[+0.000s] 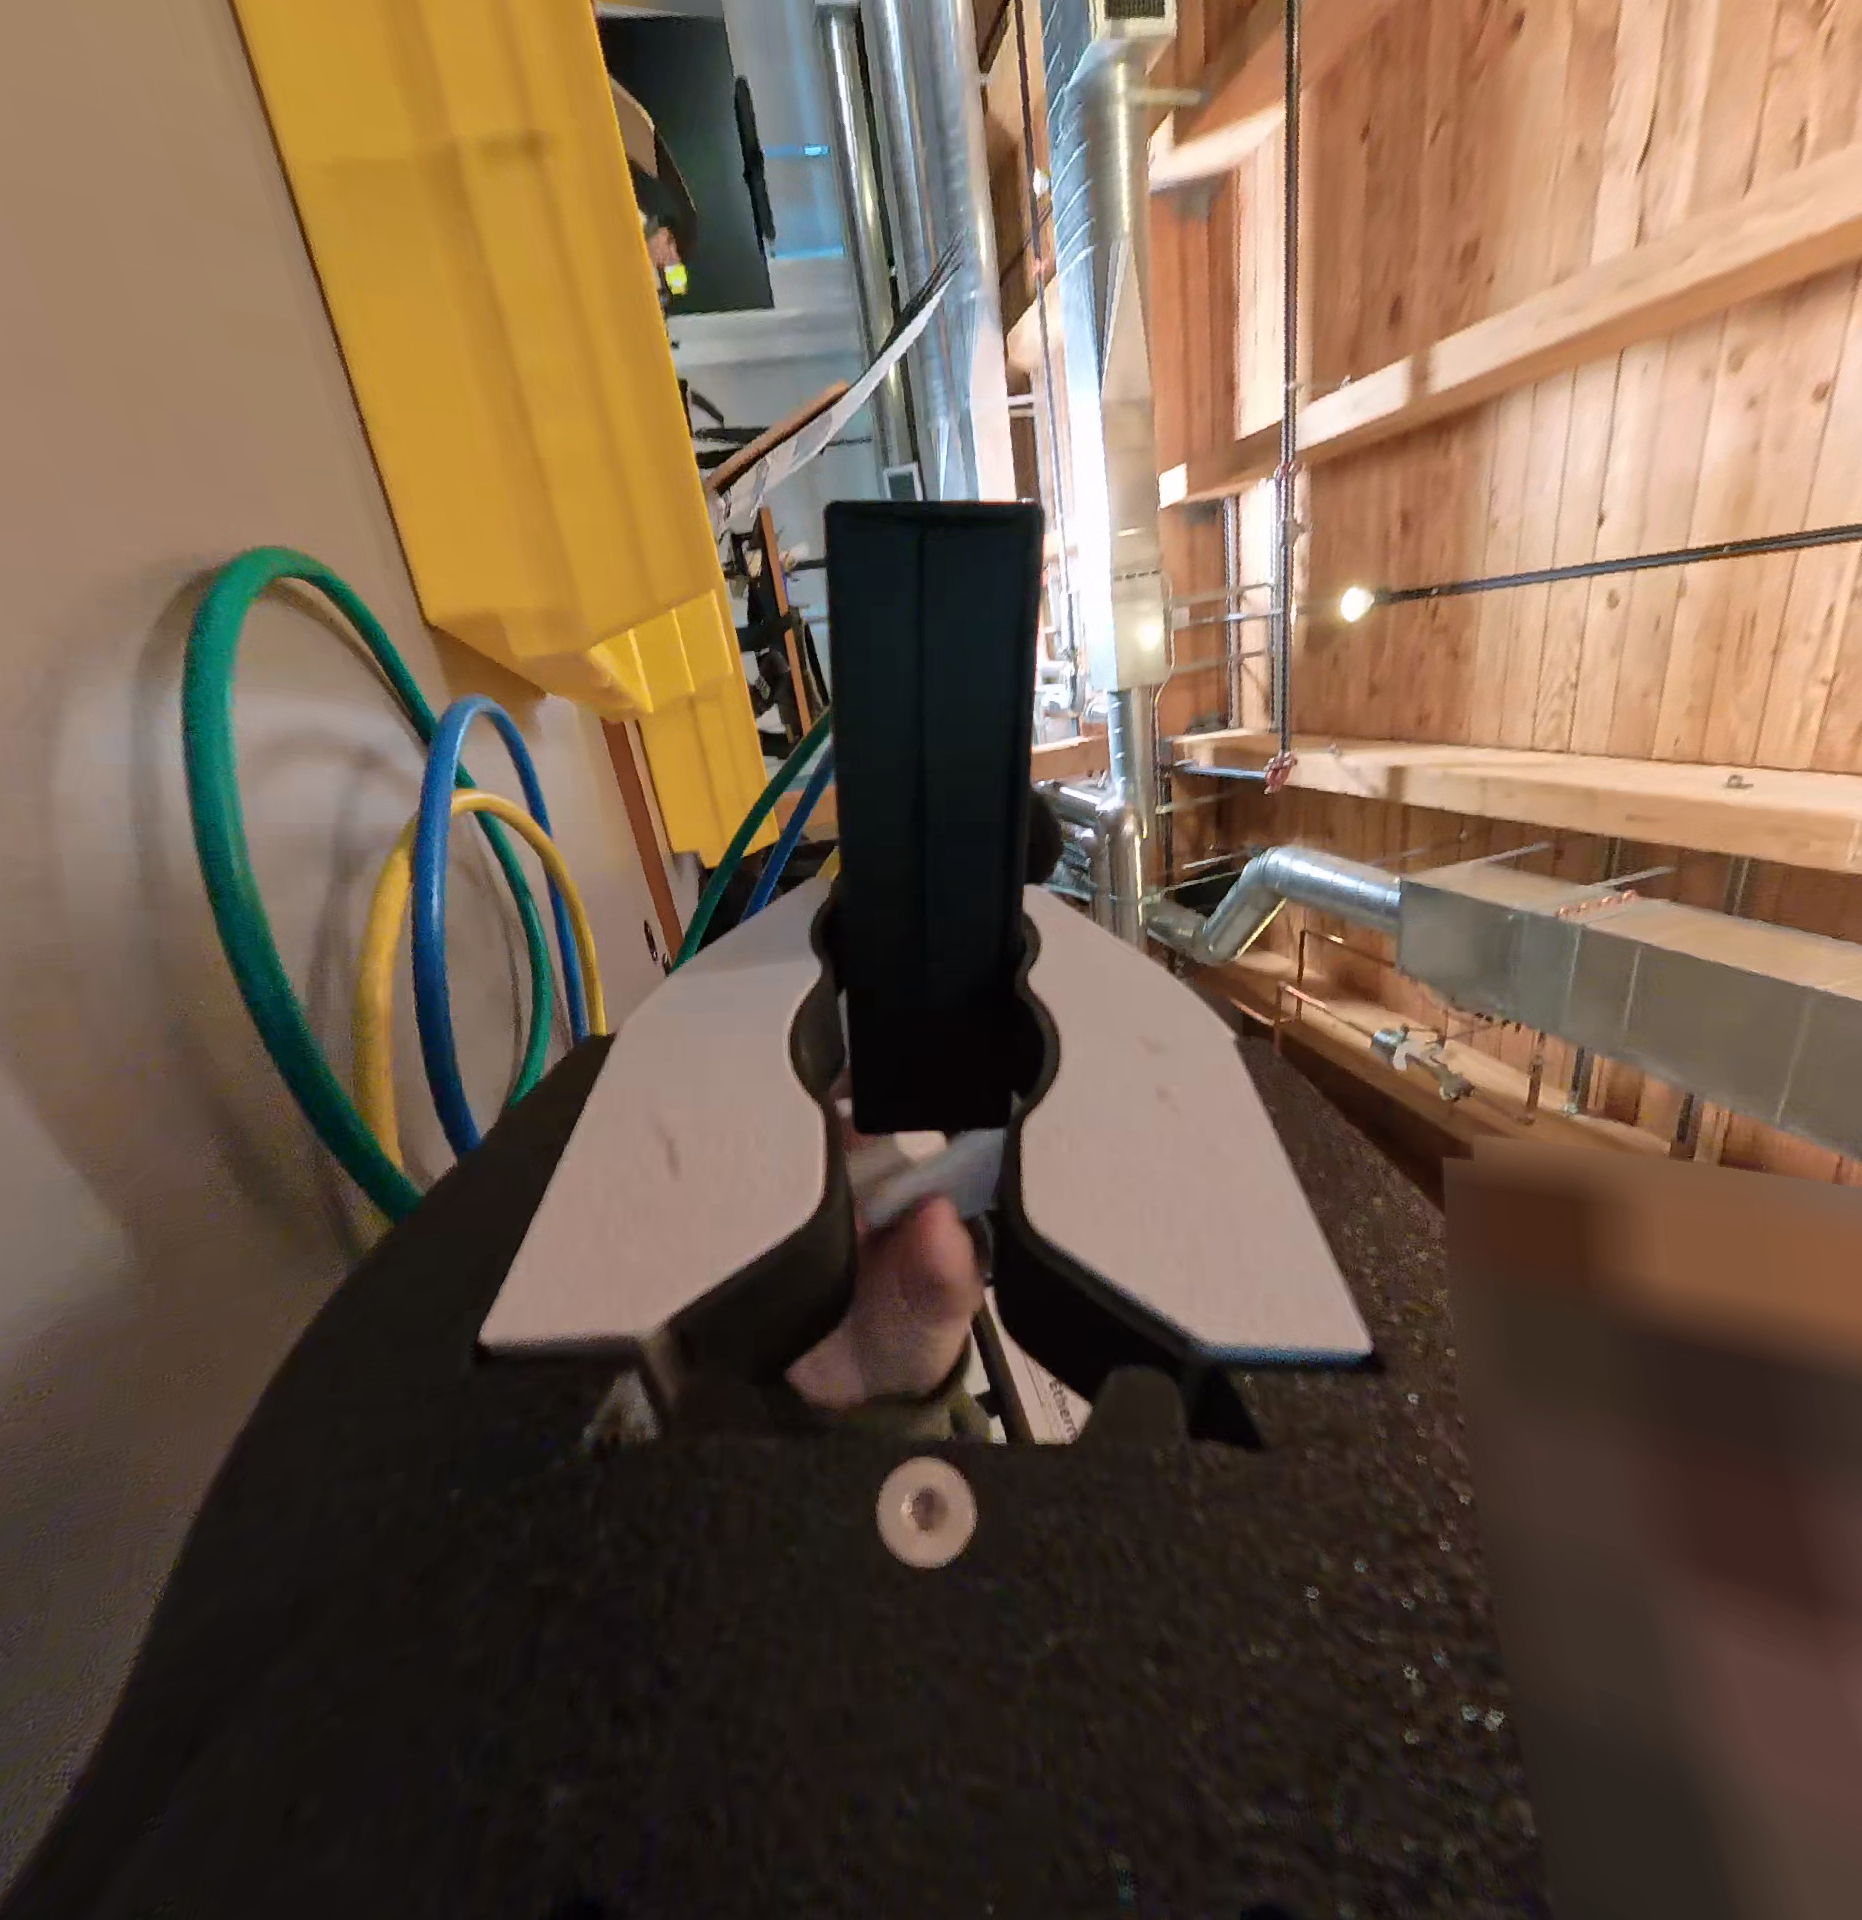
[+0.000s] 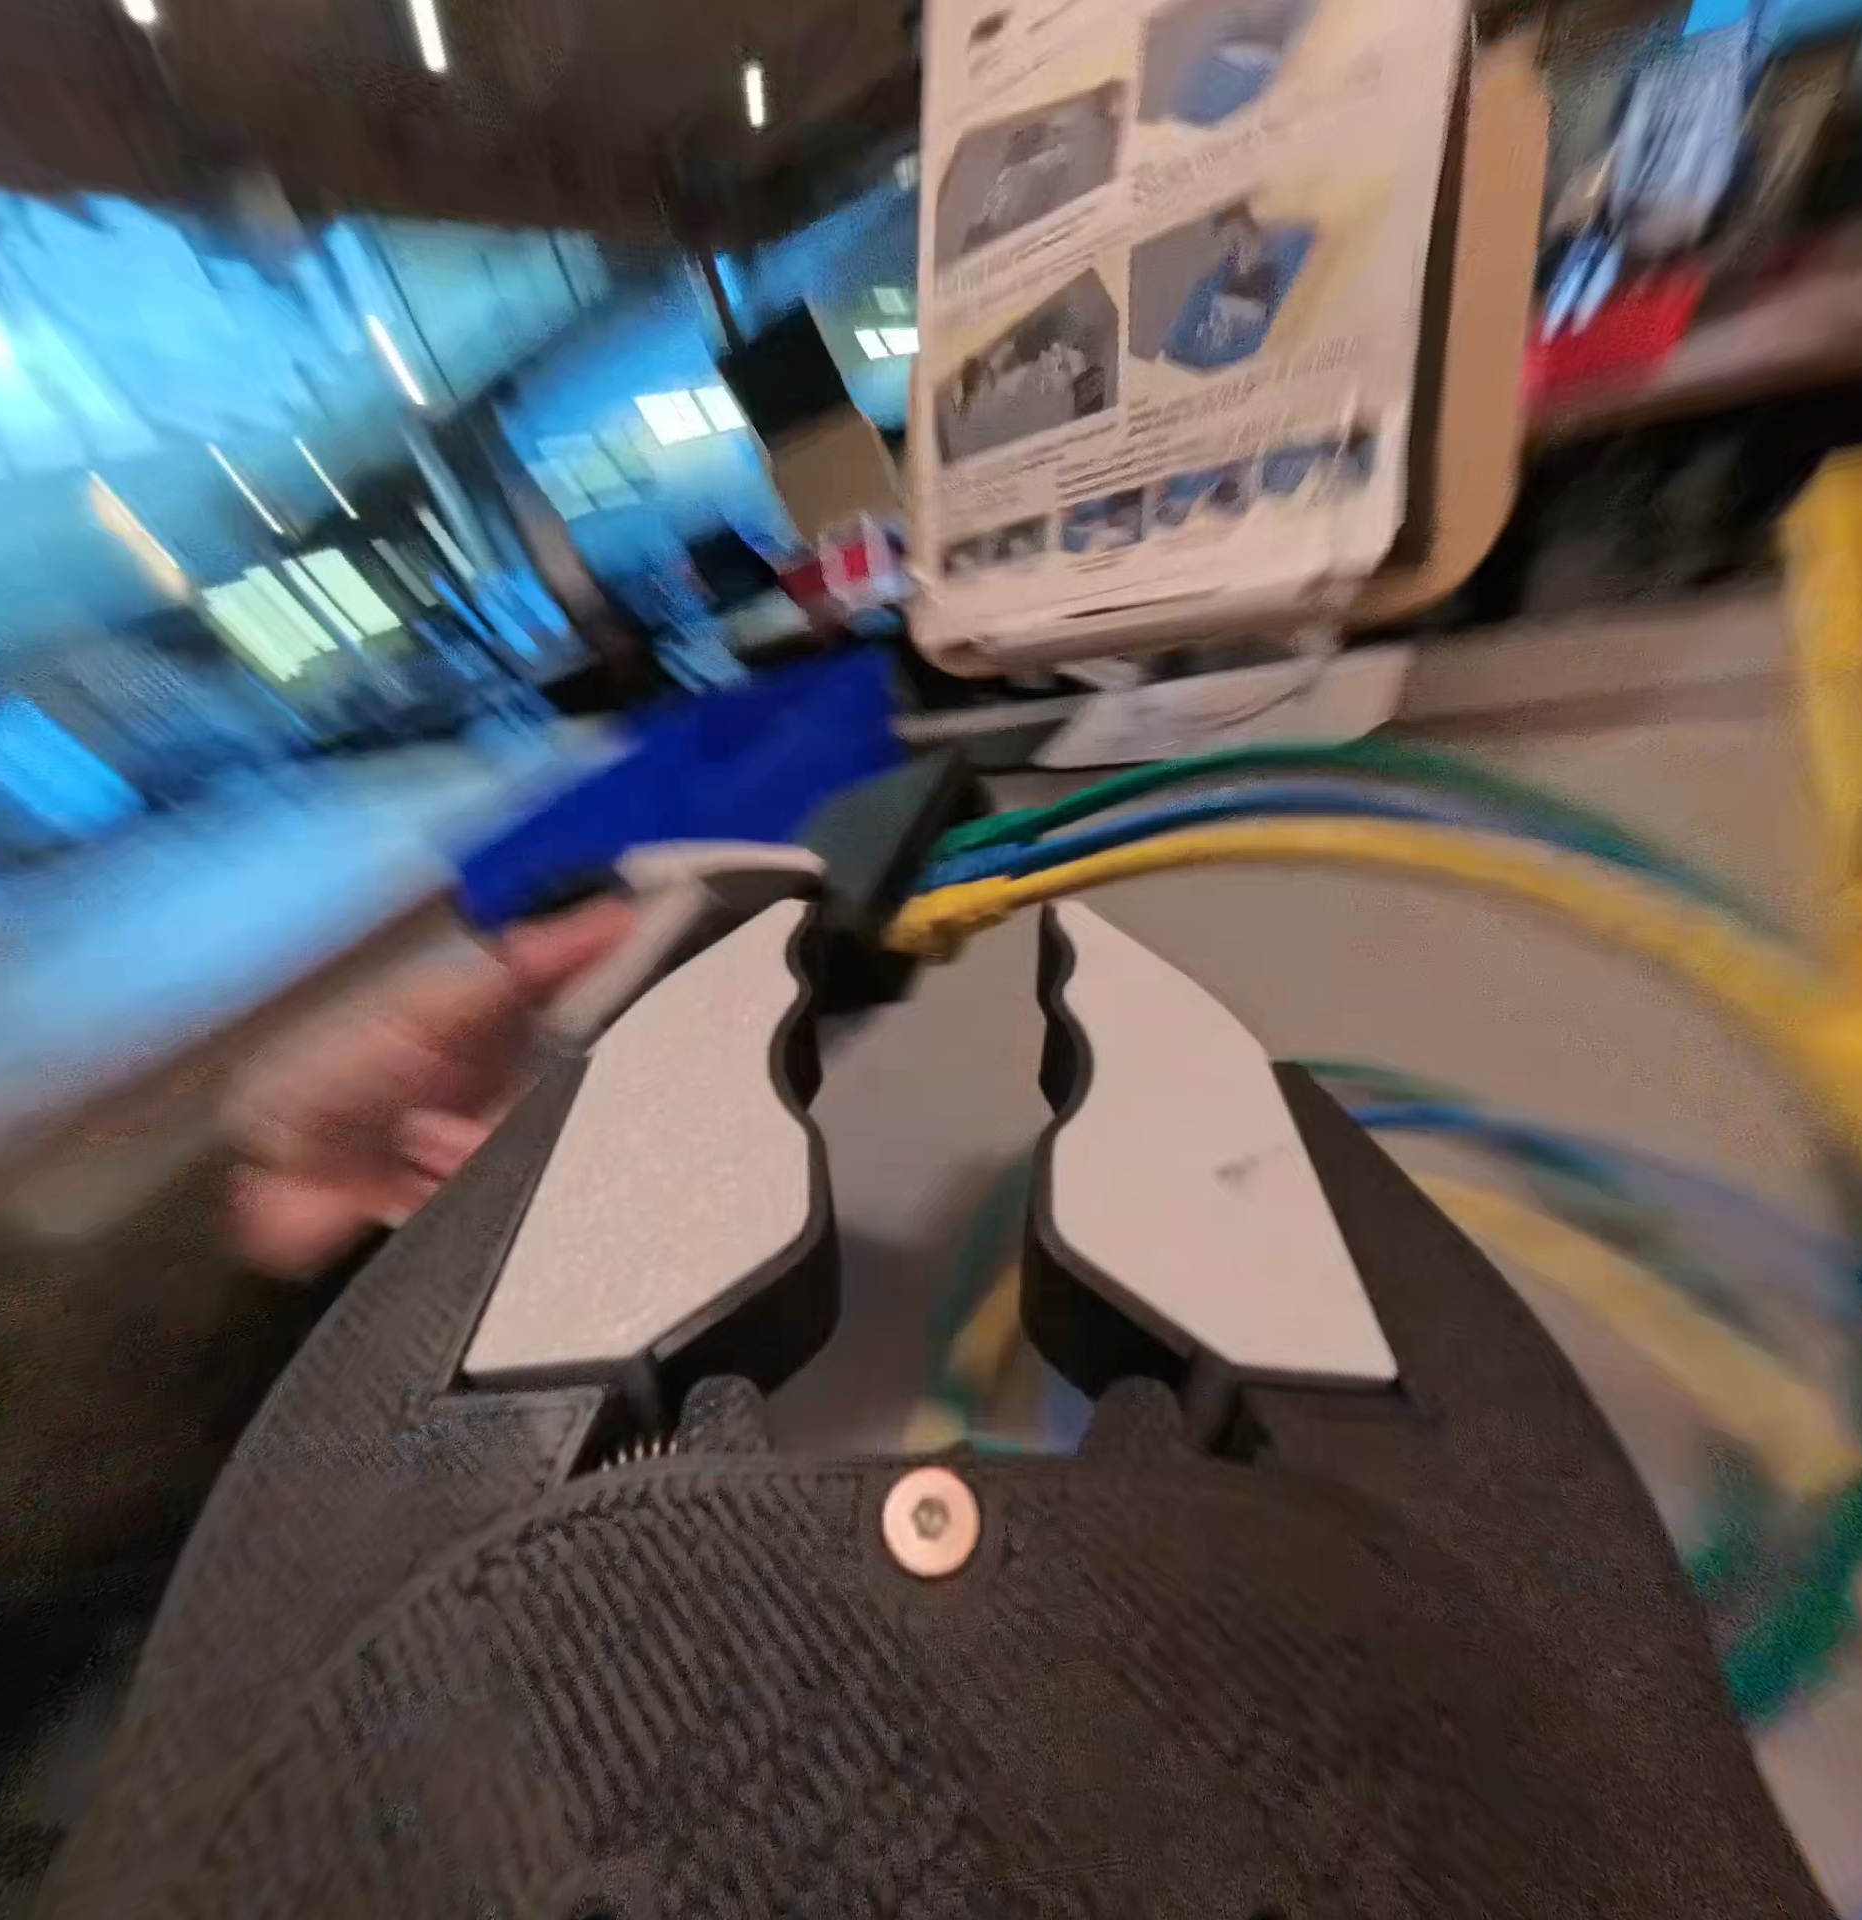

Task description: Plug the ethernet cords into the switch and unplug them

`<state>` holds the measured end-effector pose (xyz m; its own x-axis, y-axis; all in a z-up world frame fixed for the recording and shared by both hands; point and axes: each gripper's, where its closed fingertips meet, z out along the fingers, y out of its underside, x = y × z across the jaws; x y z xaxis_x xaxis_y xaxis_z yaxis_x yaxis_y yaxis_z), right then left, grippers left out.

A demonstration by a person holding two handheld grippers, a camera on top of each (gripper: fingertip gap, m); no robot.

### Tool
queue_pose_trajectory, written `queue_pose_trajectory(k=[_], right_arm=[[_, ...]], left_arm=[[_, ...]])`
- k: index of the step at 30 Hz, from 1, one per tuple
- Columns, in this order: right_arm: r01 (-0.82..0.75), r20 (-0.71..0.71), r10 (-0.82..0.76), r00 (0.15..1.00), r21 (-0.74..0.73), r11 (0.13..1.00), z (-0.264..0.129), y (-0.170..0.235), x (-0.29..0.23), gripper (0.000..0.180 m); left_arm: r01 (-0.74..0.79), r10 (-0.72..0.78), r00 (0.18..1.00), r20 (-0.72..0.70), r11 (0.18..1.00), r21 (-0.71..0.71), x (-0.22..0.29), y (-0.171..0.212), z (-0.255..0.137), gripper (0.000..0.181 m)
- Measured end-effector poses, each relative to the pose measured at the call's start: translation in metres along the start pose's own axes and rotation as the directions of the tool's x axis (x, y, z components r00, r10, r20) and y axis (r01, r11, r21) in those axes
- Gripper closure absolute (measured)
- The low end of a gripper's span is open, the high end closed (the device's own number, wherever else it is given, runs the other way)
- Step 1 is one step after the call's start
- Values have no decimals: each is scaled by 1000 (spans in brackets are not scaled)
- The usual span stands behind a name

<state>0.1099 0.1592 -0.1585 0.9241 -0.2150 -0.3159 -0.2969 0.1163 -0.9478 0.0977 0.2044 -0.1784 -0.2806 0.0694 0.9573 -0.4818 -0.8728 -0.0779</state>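
Left gripper (image 1: 927, 997) is clamped tight on the black switch (image 1: 932, 779). Right gripper (image 2: 927, 935) hangs open and empty beside the yellow cord's plug (image 2: 948, 914), green (image 2: 1010, 828) and blue (image 2: 1000, 862) cords seated above.

I've got a pale beige table (image 2: 1322, 997) under me. Green cord (image 1: 231, 831), blue cord (image 1: 428, 914) and yellow cord (image 1: 371, 997) lie looped on its surface, overlapping one another. Yellow bins (image 1: 511, 343) sit along the far edge. In the right view a printed cardboard box (image 2: 1166, 343) stands near the far edge, a blue bin (image 2: 698, 790) beside it; too blurred for more.
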Motion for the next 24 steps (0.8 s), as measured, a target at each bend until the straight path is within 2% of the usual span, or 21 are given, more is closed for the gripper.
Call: queue_pose_trajectory(k=[1, 2, 3, 4, 5, 8, 11, 13, 16, 20, 24], right_arm=[[-256, 69, 253, 965, 40, 966, -2, -1, -2, 143], [-423, 107, 416, 903, 43, 905, -3, 2, 0, 152], [-511, 118, 504, 855, 31, 859, -2, 8, 3, 159], [-541, 99, 538, 837, 2, 841, -1, 17, 8, 162], [-557, 69, 558, 827, -24, 830, 2, 27, 11, 154], [-689, 129, 683, 719, 5, 725, 6, 25, 13, 143], [-749, 172, 736, 655, 22, 662, 9, 24, 15, 156], [-768, 203, 751, 629, 12, 640, 11, 23, 13, 155], [-751, 154, 743, 651, -12, 660, 16, 33, 15, 154], [-783, 160, 774, 612, -13, 622, 21, 35, 16, 166], [-805, 144, 796, 588, 10, 593, 27, 40, 16, 166]], left_arm=[[2, -2, 1000, -6, 1000, 20, -1, -1, 0, 154], [-1, 2, 1000, -13, 1000, 30, -2, 0, 1, 153], [-12, 12, 1000, -13, 999, 33, -2, 1, 2, 153], [-29, 29, 1000, -3, 999, 41, -3, 2, 3, 154], [-52, 52, 999, 3, 998, 47, -3, 3, 4, 154], [-98, 97, 995, 16, 994, 58, -3, 5, 8, 153], [-126, 125, 992, 20, 991, 52, -4, 8, 10, 154], [-141, 140, 990, 24, 989, 39, -7, 10, 11, 154], [-154, 153, 988, 26, 987, 35, -11, 13, 11, 154], [-144, 143, 989, 31, 989, 38, -15, 12, 9, 154], [-171, 167, 984, 62, 983, 73, -19, 7, 6, 154]])
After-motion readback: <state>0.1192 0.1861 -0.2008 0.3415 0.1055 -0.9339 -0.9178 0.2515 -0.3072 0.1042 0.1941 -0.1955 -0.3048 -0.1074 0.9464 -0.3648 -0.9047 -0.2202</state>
